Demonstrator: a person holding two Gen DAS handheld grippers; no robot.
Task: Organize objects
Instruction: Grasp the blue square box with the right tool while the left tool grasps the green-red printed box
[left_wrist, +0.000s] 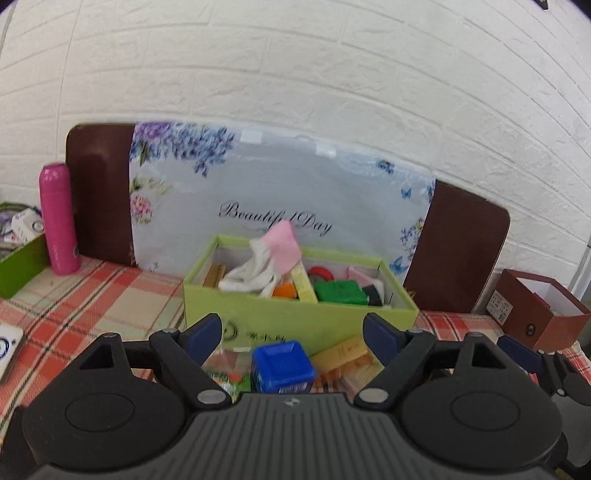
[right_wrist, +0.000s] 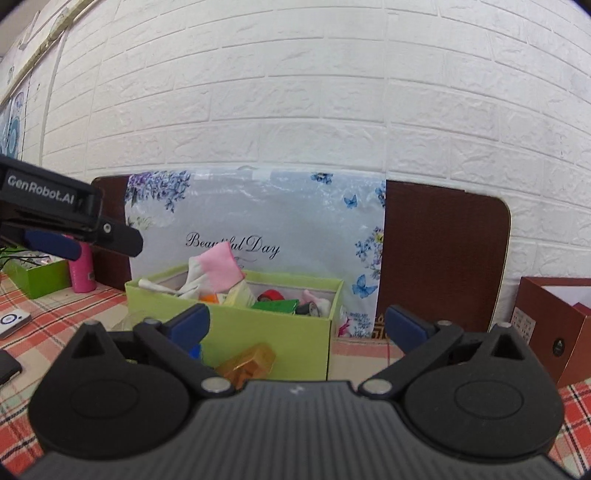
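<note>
A light green box (left_wrist: 291, 323) stands on the checked tablecloth, filled with a white and pink sock (left_wrist: 266, 266), a green block (left_wrist: 341, 291), a red tape roll (left_wrist: 320, 274) and other small items. It also shows in the right wrist view (right_wrist: 273, 332). A blue box (left_wrist: 282, 365) and a yellow-orange pack (left_wrist: 341, 352) lie in front of it; the orange pack also shows in the right wrist view (right_wrist: 247, 363). My left gripper (left_wrist: 293, 332) is open and empty, above the blue box. My right gripper (right_wrist: 297, 325) is open and empty, facing the green box.
A pink bottle (left_wrist: 59, 219) and a darker green box (left_wrist: 20, 264) stand at the left. A brown box (left_wrist: 539, 314) stands at the right. A floral sheet (left_wrist: 280, 195) on a brown board leans on the white brick wall. A phone (right_wrist: 13, 321) lies at the left.
</note>
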